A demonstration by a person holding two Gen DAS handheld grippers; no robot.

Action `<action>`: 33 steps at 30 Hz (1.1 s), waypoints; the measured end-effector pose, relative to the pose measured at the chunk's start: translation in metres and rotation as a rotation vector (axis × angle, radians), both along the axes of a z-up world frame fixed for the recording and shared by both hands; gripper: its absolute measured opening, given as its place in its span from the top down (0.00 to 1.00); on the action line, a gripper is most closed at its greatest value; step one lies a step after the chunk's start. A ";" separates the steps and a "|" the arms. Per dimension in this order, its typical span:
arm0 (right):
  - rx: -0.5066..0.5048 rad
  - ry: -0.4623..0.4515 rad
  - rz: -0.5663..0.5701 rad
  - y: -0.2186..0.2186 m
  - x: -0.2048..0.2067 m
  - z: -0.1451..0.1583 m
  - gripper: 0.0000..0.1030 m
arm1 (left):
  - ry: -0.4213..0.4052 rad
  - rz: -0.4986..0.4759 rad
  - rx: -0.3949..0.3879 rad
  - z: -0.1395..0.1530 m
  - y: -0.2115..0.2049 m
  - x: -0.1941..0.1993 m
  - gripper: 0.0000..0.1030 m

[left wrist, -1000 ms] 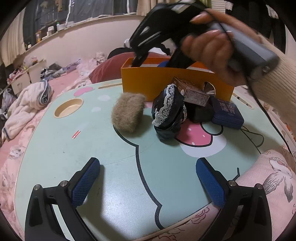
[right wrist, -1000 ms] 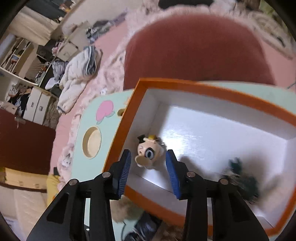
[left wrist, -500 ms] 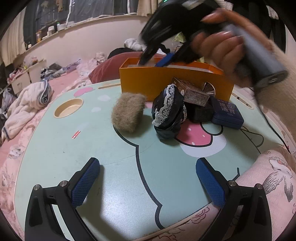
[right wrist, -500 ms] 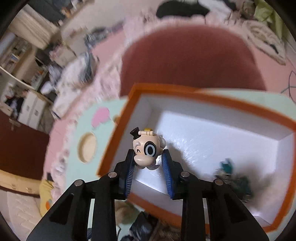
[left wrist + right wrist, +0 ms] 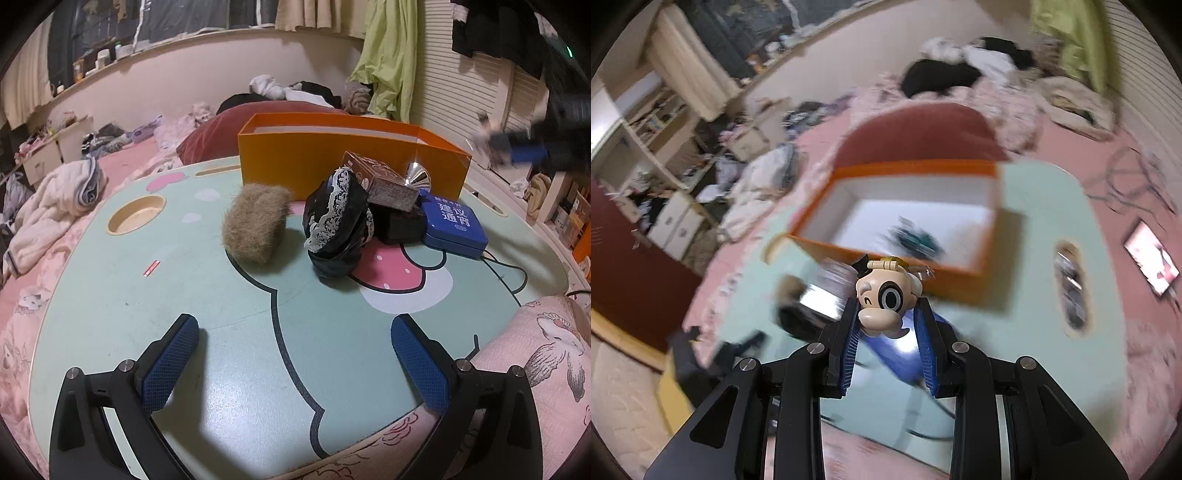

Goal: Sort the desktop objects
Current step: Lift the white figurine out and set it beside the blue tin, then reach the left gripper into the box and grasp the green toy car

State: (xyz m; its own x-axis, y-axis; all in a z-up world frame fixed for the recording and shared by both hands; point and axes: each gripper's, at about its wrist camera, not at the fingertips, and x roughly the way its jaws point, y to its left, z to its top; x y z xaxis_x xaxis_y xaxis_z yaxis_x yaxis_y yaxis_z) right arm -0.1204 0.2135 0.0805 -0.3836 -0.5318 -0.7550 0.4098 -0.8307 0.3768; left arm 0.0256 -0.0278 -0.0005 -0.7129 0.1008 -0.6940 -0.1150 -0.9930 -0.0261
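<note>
Lifted out of the orange box (image 5: 908, 218) within the last second, the small cartoon figurine (image 5: 884, 295) now rides clamped between the blue pads of the right gripper (image 5: 886, 325), held in the air above the mint-green table (image 5: 1034, 280), nearer the camera than the box. An earlier frame showed the toy resting on the box's white floor; a dark green object, too blurred to identify, remains inside.

Seen from the left wrist camera, the left gripper (image 5: 295, 354) hangs low over the near part of the table (image 5: 110, 295) with its jaws spread wide and nothing between them, unchanged from a second ago. Past it, toward the middle of the table, lie a tan fuzzy clump (image 5: 256, 223) and, just beside it, a black pouch trimmed with white lace (image 5: 338, 225). A brown patterned box (image 5: 380, 181) leans on a black block (image 5: 400, 223) behind the pouch, with a blue case bearing white characters (image 5: 452, 223) to the right and a silver funnel (image 5: 417, 177) just behind. The orange box (image 5: 332, 155) stands at the far side of the cluster. At the right edge, a dark blur appears to be the right gripper (image 5: 517, 149).
</note>
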 end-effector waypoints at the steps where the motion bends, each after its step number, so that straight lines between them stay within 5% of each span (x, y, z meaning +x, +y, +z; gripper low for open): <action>1: 0.016 -0.009 -0.017 0.004 -0.001 -0.008 0.70 | 0.000 0.001 0.000 0.000 0.000 -0.001 0.00; 8: 0.100 -0.054 -0.063 -0.001 -0.027 -0.045 0.69 | 0.001 -0.001 0.000 0.000 -0.001 0.000 0.00; 13: 0.161 -0.021 0.035 -0.030 -0.027 -0.055 0.69 | 0.003 0.008 0.004 0.000 0.003 0.002 0.00; 18: 0.102 0.038 0.055 -0.029 -0.015 -0.044 0.68 | 0.006 0.016 0.004 -0.001 0.010 0.004 0.00; 22: 0.080 0.149 0.044 -0.011 0.019 -0.028 0.48 | 0.006 0.018 0.004 -0.001 0.011 0.004 0.00; 28: 0.100 0.156 0.045 0.012 0.068 -0.043 0.47 | 0.006 0.019 0.005 -0.001 0.011 0.004 0.00; 31: 0.217 0.168 0.038 0.003 0.078 -0.066 0.40 | 0.005 0.019 0.000 -0.001 0.012 0.004 0.00; 32: 0.301 0.264 0.032 -0.006 0.085 -0.072 0.29 | 0.006 0.020 -0.002 -0.001 0.013 0.004 0.00; 33: 0.332 0.278 0.034 -0.011 0.085 -0.076 0.29 | 0.005 0.020 -0.002 -0.001 0.014 0.004 0.00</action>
